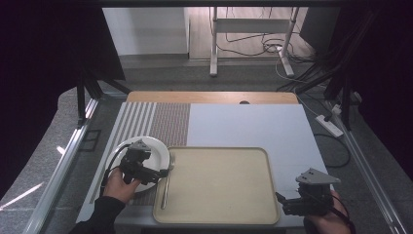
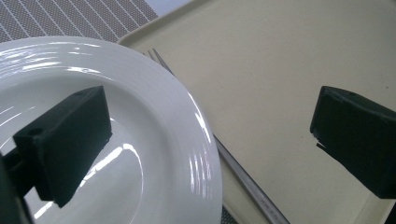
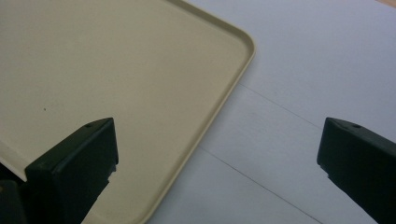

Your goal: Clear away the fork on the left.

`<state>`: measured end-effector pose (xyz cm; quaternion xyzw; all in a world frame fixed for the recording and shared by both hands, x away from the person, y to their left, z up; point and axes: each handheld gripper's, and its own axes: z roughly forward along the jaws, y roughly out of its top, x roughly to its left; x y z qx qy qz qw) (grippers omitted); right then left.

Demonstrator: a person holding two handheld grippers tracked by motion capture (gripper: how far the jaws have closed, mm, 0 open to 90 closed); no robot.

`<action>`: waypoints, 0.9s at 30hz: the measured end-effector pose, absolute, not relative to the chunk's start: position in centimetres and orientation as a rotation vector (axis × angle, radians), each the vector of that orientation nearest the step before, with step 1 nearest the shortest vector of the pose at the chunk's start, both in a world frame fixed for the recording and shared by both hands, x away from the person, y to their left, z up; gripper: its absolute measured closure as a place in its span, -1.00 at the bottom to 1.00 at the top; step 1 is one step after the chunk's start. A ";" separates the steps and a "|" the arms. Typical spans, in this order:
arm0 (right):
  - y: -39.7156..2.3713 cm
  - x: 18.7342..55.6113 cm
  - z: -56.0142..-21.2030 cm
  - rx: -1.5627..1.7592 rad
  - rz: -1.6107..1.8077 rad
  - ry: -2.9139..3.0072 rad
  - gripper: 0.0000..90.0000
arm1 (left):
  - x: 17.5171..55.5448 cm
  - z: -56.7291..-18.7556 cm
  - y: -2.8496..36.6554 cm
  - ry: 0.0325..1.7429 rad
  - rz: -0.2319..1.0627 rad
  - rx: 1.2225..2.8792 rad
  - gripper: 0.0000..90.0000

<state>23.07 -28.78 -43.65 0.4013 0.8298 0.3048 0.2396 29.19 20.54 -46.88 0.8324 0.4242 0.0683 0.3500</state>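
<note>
A white plate point(image 1: 151, 146) lies on a striped placemat at the table's left, and it is large and glossy in the left gripper view point(image 2: 154, 121). Right of it sits a beige tray point(image 1: 219, 180) with a fork point(image 1: 165, 187) lying along its left edge. My left gripper point(image 1: 158, 174) hovers over the plate's right rim, open. In its own view point(image 2: 210, 126) one jaw stands over the plate and the other over the tray point(image 2: 280, 70), with the fork point(image 2: 247, 182) below between them. My right gripper point(image 1: 282, 201) is open at the tray's near right corner point(image 3: 217, 149), holding nothing.
The placemat point(image 2: 93, 18) has a woven brown band and grey stripes. A white tabletop point(image 3: 303, 70) stretches right of and beyond the tray point(image 3: 116, 70). A wooden strip point(image 1: 209, 96) borders the far edge. Metal rails run along both sides, and cables lie on the floor behind.
</note>
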 end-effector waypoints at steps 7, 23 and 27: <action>-28.8 23.1 -43.7 1.099 0.834 2.272 -1.00 | 28.7 -46.9 21.2 1.097 0.182 2.141 -1.00; -28.8 23.1 -43.7 1.102 0.831 2.273 -1.00 | 26.6 -47.2 22.6 1.130 0.134 2.099 -1.00; -28.7 23.1 -43.7 1.101 0.832 2.274 -1.00 | 26.1 -47.3 22.9 1.139 0.132 2.092 -1.00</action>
